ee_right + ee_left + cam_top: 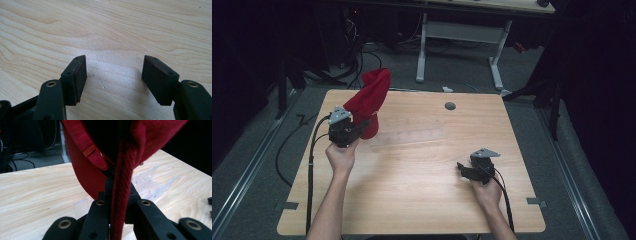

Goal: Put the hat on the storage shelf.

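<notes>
A red knitted hat (369, 97) is held up above the far left part of the wooden table (422, 190), its crown pointing up and away, its lower edge hanging close over a clear plastic rack (412, 135) that lies on the tabletop. In the left gripper view the hat's ribbed brim (122, 195) is seen clamped between closed jaws, so the left gripper (346, 131) is taken to be pinching the fabric alone. The right gripper (472, 170) is rested well apart near the right edge, its jaws spread wide over bare wood — nothing is held there. A risk is judged here: the pinch is narrow and on soft knit, so the hat could slip free, or be snagged on the rack's upright tabs — dragging the light rack along.
</notes>
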